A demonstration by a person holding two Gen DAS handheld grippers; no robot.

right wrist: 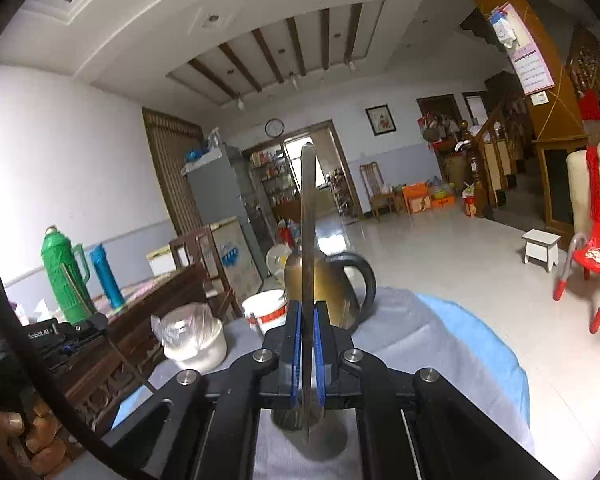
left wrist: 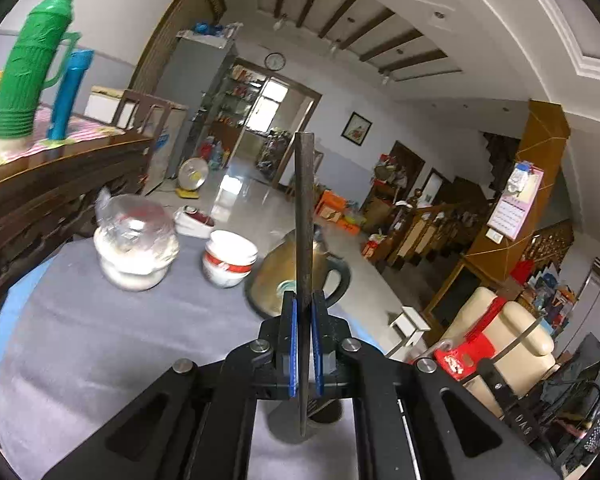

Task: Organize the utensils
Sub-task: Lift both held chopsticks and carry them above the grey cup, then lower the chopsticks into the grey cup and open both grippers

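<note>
A brass-coloured metal kettle with a black handle (left wrist: 284, 276) stands on the grey-clothed desk (left wrist: 100, 344). At its nine o'clock sits a stack of white bowls with a red band (left wrist: 229, 258), and further toward nine o'clock a white bowl covered in clear plastic (left wrist: 134, 240). On the dark wooden sideboard (left wrist: 52, 184) stand a tall green plastic thermos (left wrist: 30, 64) and a blue cylinder flask (left wrist: 70, 94).

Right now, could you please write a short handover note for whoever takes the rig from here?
Left gripper: shut on a flat metal utensil, held upright.
Right gripper: shut on a similar flat utensil, also upright.
Both utensils' lower ends sit over a dark round holder on the grey cloth.
Behind: kettle, red-and-white bowls, bag-covered bowl.
Done: both utensils gripped.
Left: whether they are seated or lifted is unclear; finish placing them.
</note>
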